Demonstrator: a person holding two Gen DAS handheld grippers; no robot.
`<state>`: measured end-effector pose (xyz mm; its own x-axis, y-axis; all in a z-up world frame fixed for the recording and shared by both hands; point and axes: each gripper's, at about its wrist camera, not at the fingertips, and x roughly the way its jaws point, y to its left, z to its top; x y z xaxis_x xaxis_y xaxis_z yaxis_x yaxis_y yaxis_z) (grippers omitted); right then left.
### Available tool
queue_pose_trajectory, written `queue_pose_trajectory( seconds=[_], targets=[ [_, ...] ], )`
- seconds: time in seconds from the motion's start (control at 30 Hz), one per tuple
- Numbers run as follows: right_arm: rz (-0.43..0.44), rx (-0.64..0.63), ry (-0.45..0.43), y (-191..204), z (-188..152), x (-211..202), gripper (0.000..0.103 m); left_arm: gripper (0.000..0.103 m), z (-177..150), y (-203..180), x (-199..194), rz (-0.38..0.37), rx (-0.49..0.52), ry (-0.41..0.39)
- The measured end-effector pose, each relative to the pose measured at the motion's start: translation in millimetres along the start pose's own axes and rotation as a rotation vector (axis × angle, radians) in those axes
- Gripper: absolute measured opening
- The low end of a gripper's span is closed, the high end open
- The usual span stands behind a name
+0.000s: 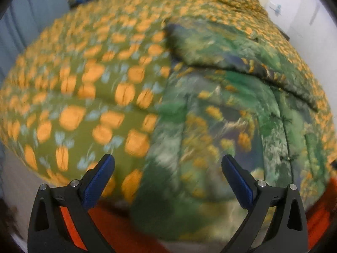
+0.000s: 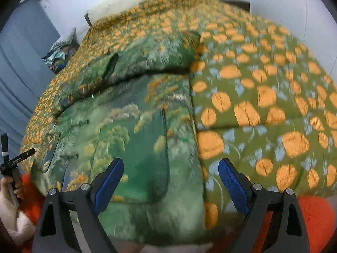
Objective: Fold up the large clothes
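A large padded green jacket [image 1: 210,126] with a painted forest print lies flat on a bed, its upper part or a sleeve [image 1: 221,48] folded across the top. The same jacket [image 2: 130,130] fills the left half of the right wrist view. My left gripper [image 1: 168,164] hovers open above the jacket's near left edge, nothing between its blue pads. My right gripper [image 2: 171,166] is open too, over the jacket's near right edge, and holds nothing. Both views are blurred.
The jacket rests on an olive bedspread [image 1: 84,88] with orange flowers [image 2: 263,105]. Red-orange fabric [image 2: 316,217] lies at the bed's near edge. A hand [image 2: 10,187] holding the other gripper's black handle shows at the far left. A pillow [image 2: 126,2] and pale walls stand behind.
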<state>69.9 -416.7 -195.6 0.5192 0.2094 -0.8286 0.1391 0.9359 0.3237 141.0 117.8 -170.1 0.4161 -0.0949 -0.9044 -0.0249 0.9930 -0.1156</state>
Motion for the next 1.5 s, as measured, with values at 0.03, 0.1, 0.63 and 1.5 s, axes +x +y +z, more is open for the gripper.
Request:
queue_pose_trajectory(
  seconds=[0.03,0.1,0.63,1.5],
  targets=[
    [0.010,0.008,0.023,-3.3,-1.1,0.3,0.091,0.101,-1.6,6.8,3.5,-0.021,-0.009,0.032],
    [0.035,0.014,0.079,-7.2,-3.5,3.1,0.091,0.101,-8.7,11.3,14.7,-0.036,0.007,0.105],
    [0.151,-0.029,0.323,2.4,-13.8,42.7,0.029,0.048,-25.9,-32.2,28.5,-0.021,0.135,0.227],
    [0.464,0.196,0.214,-6.3,-0.1,-76.6,0.013,0.011,-23.0,-4.1,-111.1,-0.392,-0.051,0.107]
  ],
)
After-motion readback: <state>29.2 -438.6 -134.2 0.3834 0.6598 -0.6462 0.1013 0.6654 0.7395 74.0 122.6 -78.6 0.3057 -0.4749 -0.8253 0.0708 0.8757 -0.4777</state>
